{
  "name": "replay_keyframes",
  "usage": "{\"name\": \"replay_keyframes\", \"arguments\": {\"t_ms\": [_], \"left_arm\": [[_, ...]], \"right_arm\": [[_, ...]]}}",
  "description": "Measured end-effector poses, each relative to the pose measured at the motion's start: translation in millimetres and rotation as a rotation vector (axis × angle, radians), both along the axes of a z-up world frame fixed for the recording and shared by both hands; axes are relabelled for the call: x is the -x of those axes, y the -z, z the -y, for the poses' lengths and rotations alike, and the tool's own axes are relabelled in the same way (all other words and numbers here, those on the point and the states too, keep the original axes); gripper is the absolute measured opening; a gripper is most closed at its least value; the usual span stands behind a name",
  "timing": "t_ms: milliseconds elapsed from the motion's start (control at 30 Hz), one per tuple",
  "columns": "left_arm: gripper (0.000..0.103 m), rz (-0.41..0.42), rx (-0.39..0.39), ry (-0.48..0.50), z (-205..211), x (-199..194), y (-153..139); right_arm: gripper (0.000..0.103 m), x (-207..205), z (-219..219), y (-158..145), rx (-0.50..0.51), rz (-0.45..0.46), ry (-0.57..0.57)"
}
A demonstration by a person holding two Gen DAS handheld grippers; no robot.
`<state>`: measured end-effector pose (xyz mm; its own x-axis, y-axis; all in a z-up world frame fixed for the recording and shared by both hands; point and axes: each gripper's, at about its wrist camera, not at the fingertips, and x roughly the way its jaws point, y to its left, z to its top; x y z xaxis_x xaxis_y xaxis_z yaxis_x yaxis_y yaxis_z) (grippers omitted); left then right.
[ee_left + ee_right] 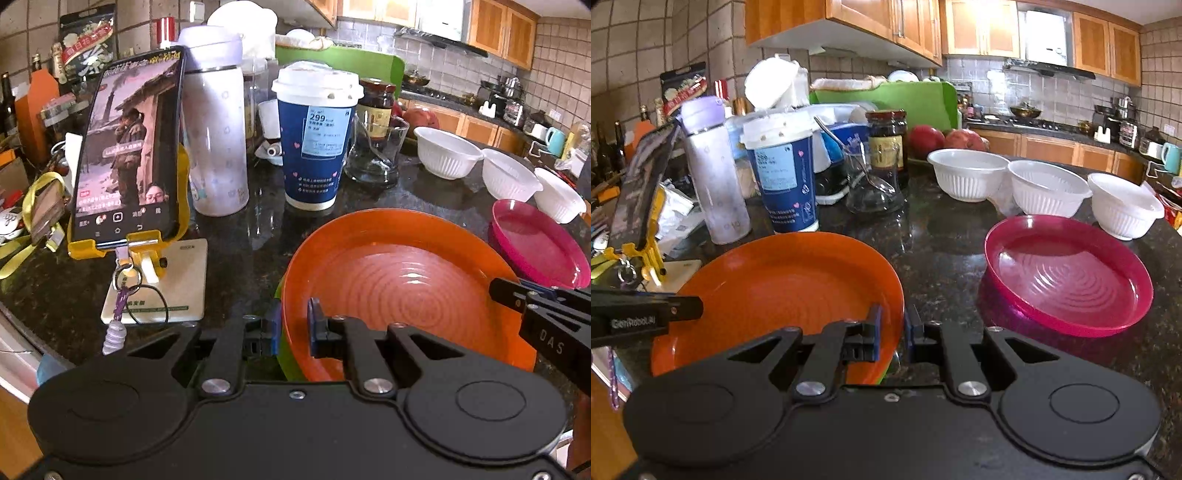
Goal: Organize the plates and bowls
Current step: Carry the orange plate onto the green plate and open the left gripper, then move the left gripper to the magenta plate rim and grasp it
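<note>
My left gripper [293,330] pinched the near left rim of the orange plate [399,288], one blue pad outside the rim and one inside, while my right gripper [893,332] clamped the same plate's opposite, right rim in the same way, its fingers nearly closed on the thin edge. The orange plate [783,288] sat on a green plate [286,354], of which only a sliver showed below the orange rim at the near edge. Just to the right lay a magenta plate [1067,273] on the dark speckled countertop [942,258], apart from the orange one. Behind the magenta plate stood three white ribbed bowls in a row: the first bowl [967,173], the second bowl [1049,192] close beside it, and the third bowl [1123,206] farthest right. Further back on the left I saw a blue paper cup with a white lid [316,136], a pale purple bottle [216,125], a dark-lidded jar [886,144], and a phone on a yellow stand [129,147] showing a video
</note>
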<state>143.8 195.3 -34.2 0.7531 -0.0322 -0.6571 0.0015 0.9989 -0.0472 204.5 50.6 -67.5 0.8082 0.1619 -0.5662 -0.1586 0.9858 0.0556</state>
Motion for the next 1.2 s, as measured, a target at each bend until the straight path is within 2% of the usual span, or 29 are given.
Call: {"name": "replay_keyframes", "arguments": {"t_ms": [200, 333, 433, 600, 733, 900, 967, 1000, 1100, 1200], "left_arm": [[0.019, 0.017, -0.022, 0.002, -3.5, 1.6, 0.9], [0.019, 0.029, 0.013, 0.012, -11.4, 5.0, -2.4], [0.019, 0.064, 0.027, 0.008, -14.4, 10.9, -9.2], [0.028, 0.14, 0.039, 0.022, -11.4, 20.6, -25.4], [0.028, 0.165, 0.034, 0.072, 2.3, 20.6, -35.7], [0.03, 0.15, 0.058, 0.165, 25.3, 13.2, -42.0], [0.043, 0.145, 0.071, 0.193, 37.9, 10.4, -44.0], [0.044, 0.146, 0.078, 0.207, 42.9, 9.4, -45.3], [0.046, 0.16, 0.082, 0.227, 59.9, 8.5, -50.4], [0.046, 0.196, 0.054, 0.207, 81.0, 7.7, -55.0]], "right_arm": [[0.016, 2.9, -4.1, 1.3, 0.007, 0.005, 0.017], [0.017, 5.8, -4.1, -2.0, 0.01, 0.024, 0.036], [0.018, 9.1, 1.2, -6.9, -0.013, 0.045, 0.061], [0.024, 17.8, 14.7, -21.5, -0.063, 0.105, 0.108], [0.026, 26.0, 29.6, -33.8, -0.083, 0.149, 0.15], [0.026, 36.3, 52.2, -44.0, -0.08, 0.19, 0.197], [0.028, 40.0, 63.2, -47.6, -0.075, 0.205, 0.219], [0.029, 41.1, 68.6, -49.1, -0.075, 0.212, 0.23], [0.034, 43.8, 90.0, -53.5, -0.075, 0.233, 0.265], [0.045, 44.7, 112.1, -58.0, -0.075, 0.262, 0.286]]}}
